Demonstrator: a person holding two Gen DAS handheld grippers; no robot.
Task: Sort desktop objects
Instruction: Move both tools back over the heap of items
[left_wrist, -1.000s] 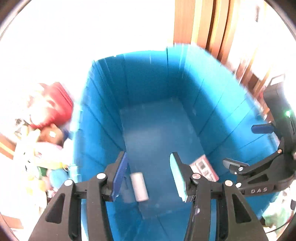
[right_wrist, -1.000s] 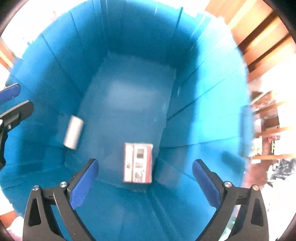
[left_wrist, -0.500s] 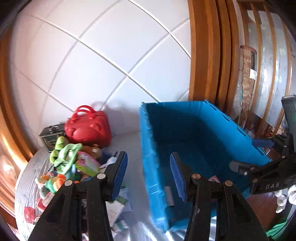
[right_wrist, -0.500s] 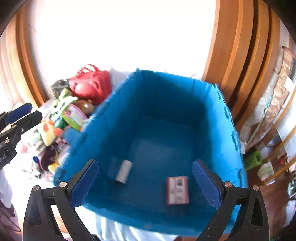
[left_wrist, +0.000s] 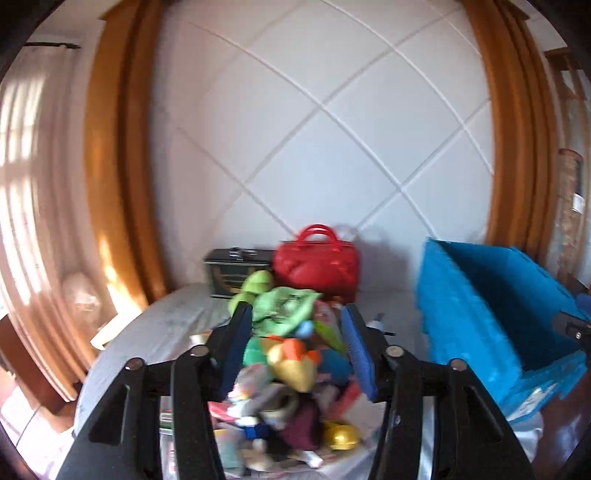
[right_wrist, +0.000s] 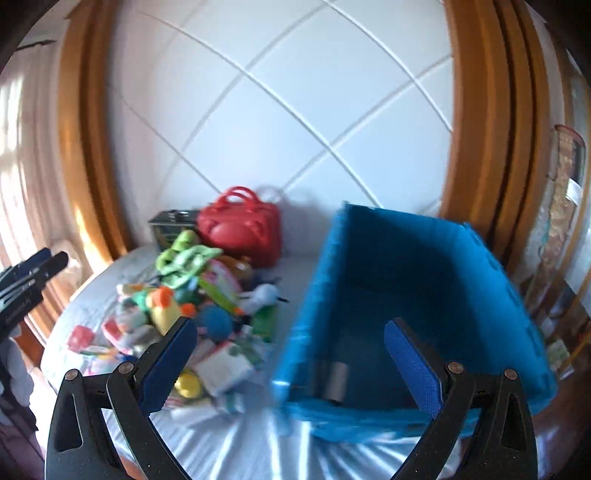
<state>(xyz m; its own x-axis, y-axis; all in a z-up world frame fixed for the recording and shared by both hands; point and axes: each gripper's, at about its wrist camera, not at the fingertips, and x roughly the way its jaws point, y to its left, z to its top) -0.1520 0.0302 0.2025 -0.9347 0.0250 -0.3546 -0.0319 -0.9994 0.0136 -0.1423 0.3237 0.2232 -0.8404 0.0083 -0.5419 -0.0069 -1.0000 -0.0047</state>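
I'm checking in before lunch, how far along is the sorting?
Barely started. Done: a grey roll lies in the blue bin. In hand: nothing; the right tool is open and empty, the left tool is opening over the toy pile. Left: nearly the whole pile, plus the red bag.

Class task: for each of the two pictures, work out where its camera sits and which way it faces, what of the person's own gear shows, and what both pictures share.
Left wrist: sits on the left gripper, jaws opening on nothing, facing the toy pile and white wall.
Right wrist: sits on the open, empty right gripper, facing the blue crate; the other gripper shows at its left edge.
Shared: red bag, toy pile, crate, wall.
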